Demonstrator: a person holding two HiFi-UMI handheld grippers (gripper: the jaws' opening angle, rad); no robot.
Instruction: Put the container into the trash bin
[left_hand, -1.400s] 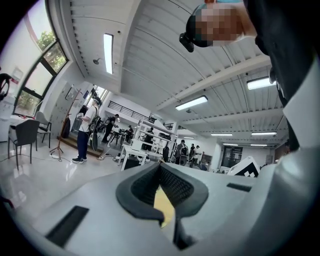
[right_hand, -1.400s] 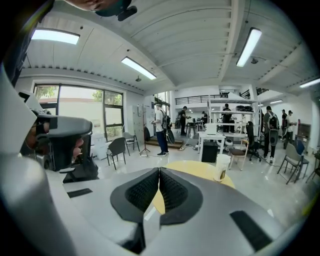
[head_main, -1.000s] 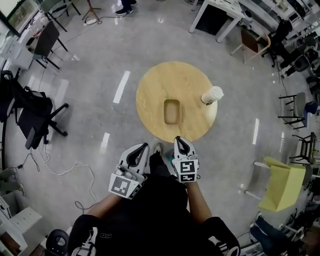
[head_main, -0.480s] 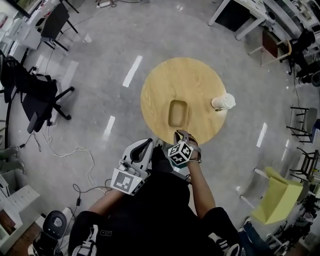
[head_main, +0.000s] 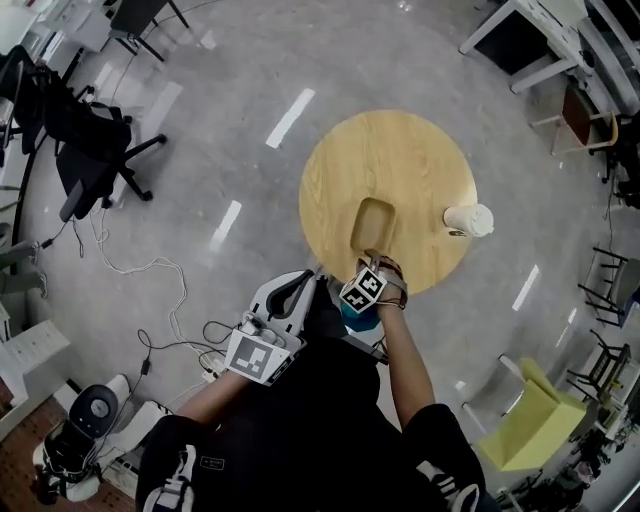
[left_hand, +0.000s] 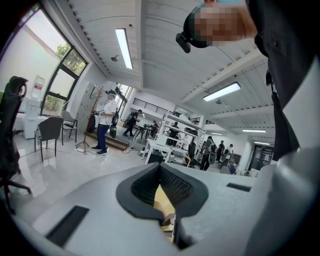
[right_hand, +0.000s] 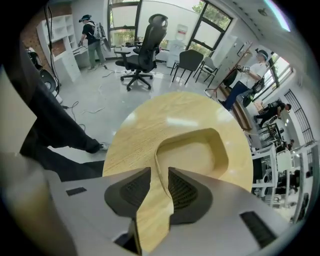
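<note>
While the left gripper (head_main: 298, 282) hangs closest to the person's body, just off the near-left edge of the table (head_main: 400, 150), its jaws are together at the tips and have nothing between them. Only a thin strip of wood colour shows through the slit behind the tips.

Beside it and a little farther, the right gripper (head_main: 374, 262) points steeply down over the near part of the table. Its jaws are opening, with a moderate gap. The near rim of the container (head_main: 375, 222) runs into this gap, but the pads do not press on it.

The container is a shallow wooden dish of the same colour as the table, rectangular with round corners. It lies flat near the middle of the table, a little to the person's side, open side up. Inside it only bare wood is seen. Its long axis goes away from the person, leaning a little to the right in the head view, so one short end is toward the right gripper.

Farther right, at the table's edge and well apart from the container, stands a white cup (head_main: 469, 220); what is in it I cannot tell. Beyond the table, far left, is a black chair (head_main: 95, 135).
</note>
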